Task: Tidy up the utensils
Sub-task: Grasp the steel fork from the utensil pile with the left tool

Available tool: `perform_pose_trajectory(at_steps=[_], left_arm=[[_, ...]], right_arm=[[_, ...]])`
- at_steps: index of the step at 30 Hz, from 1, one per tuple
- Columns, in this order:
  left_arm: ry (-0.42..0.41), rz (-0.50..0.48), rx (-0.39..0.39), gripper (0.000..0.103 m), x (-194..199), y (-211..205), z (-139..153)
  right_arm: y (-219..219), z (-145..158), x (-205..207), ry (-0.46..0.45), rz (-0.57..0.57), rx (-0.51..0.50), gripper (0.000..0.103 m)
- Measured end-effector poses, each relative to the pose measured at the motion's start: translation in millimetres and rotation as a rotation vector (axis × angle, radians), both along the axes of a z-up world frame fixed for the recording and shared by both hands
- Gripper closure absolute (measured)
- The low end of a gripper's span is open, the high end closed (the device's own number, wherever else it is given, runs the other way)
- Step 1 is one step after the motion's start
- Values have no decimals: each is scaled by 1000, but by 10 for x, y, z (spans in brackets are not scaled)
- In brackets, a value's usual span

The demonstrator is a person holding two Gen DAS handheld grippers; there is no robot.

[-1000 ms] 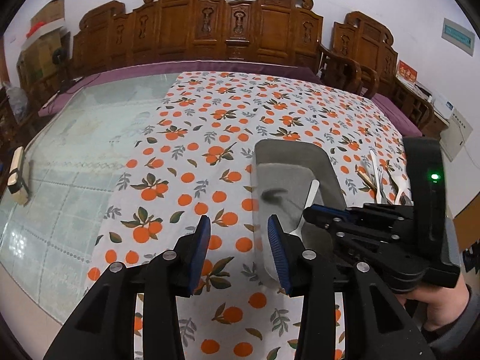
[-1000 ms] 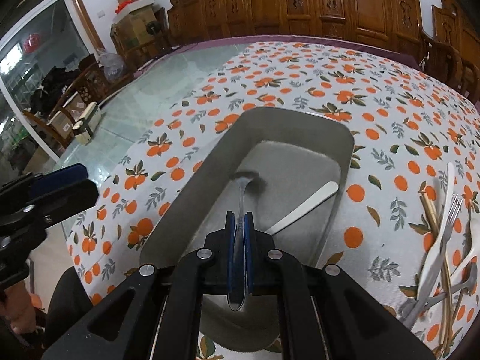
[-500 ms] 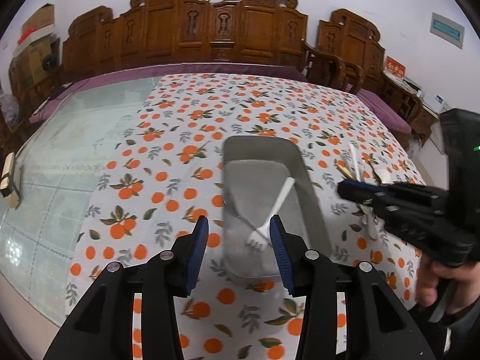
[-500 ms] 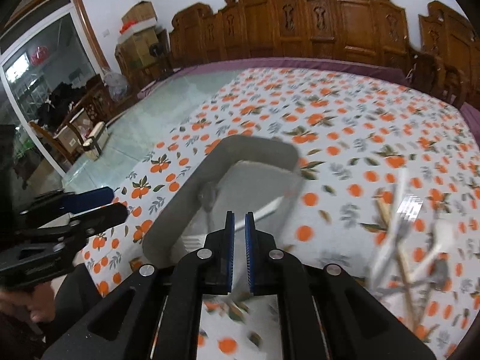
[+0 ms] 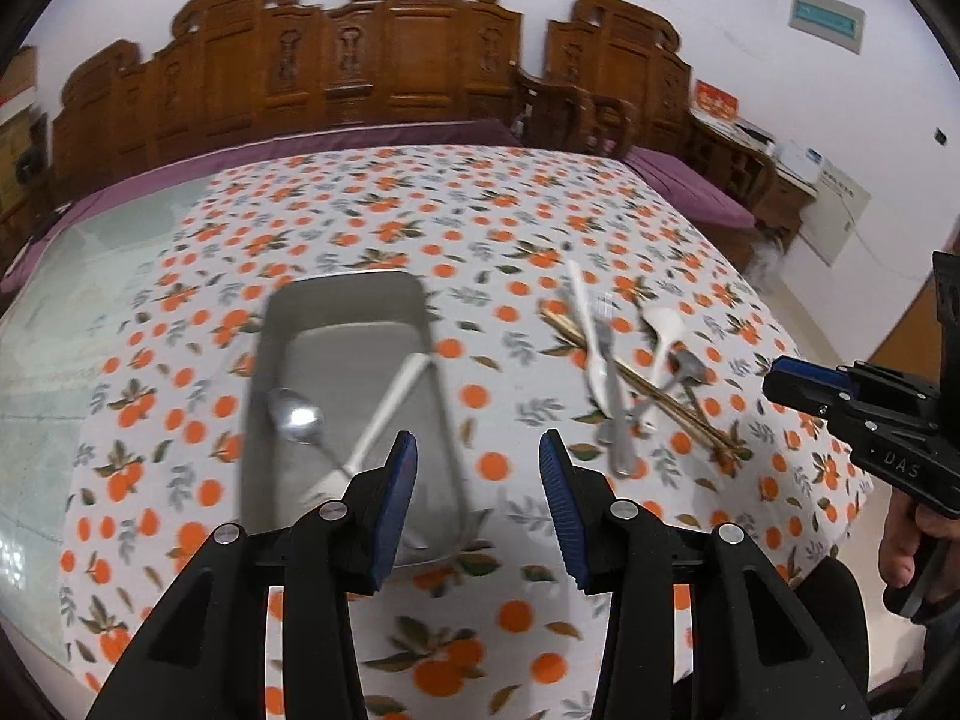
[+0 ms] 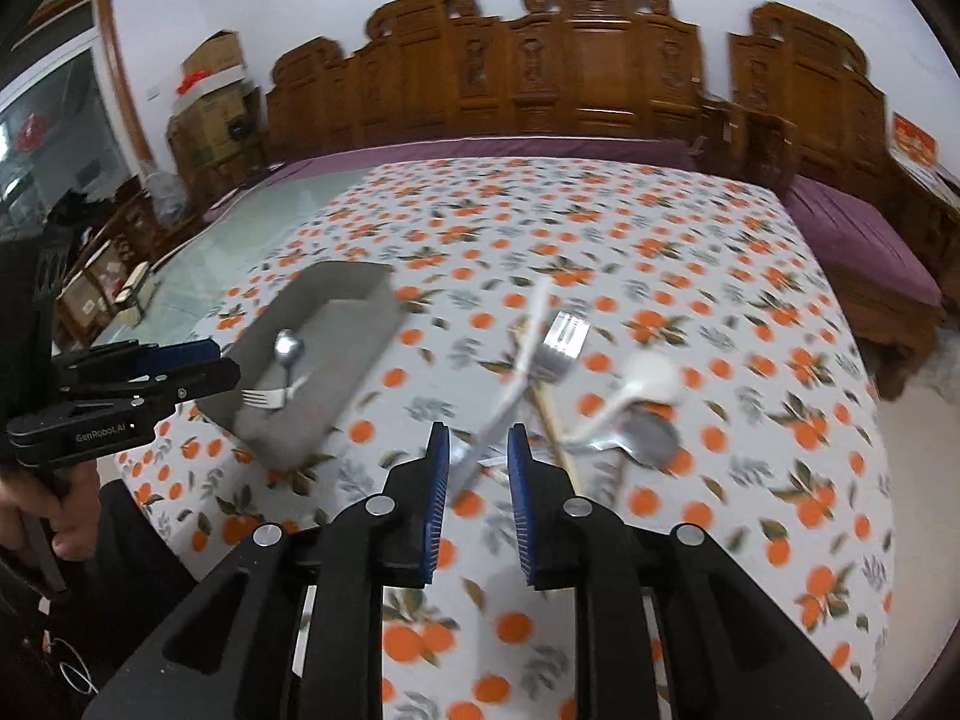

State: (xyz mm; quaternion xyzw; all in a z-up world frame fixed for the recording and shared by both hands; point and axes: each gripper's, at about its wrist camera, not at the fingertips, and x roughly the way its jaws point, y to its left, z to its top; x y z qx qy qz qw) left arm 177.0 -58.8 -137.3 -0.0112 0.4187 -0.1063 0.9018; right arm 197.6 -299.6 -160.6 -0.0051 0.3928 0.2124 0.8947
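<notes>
A grey metal tray (image 5: 354, 306) (image 6: 360, 294) lies on the orange-print cloth. It holds a metal spoon (image 5: 297, 417) (image 6: 288, 351) and a white fork (image 5: 387, 405) (image 6: 267, 399). A loose pile lies to its right: a metal fork (image 6: 555, 348) (image 5: 615, 408), a white spoon (image 6: 645, 381) (image 5: 663, 333), a metal spoon (image 6: 645, 438), chopsticks (image 5: 636, 378). My left gripper (image 5: 477, 483) is open and empty over the tray's near right corner. My right gripper (image 6: 477, 468) is open and empty just before the pile.
The patterned cloth (image 5: 480, 228) covers the right part of a glass-topped table (image 5: 90, 276). Carved wooden chairs (image 6: 540, 66) line the far side. The near table edge is just below both grippers. Boxes and clutter (image 6: 120, 222) stand at the left.
My right gripper let go of the metal spoon in the tray, swung right to the pile and opened. My left gripper drew back, turned right and opened wider.
</notes>
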Motion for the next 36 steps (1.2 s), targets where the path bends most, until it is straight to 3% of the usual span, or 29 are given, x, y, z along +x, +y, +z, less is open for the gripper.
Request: perform_pose_trajectory(at_steps=[7, 19, 28, 32, 36], left_arm=[[33, -57, 21, 63, 105, -361, -184], [111, -126, 38, 63, 336, -883, -603], [215, -104, -60, 63, 560, -969, -902], [225, -93, -96, 70, 580, -941, -959], [246, -103, -131, 86, 597, -940, -971]], right_arm=[[-321, -60, 35, 13, -64, 25, 80], [-478, -255, 133, 53, -106, 10, 79], [-519, -321, 158, 77, -105, 36, 79], [-545, -315, 171, 77, -107, 48, 79], [-559, -337, 176, 83, -110, 48, 79]])
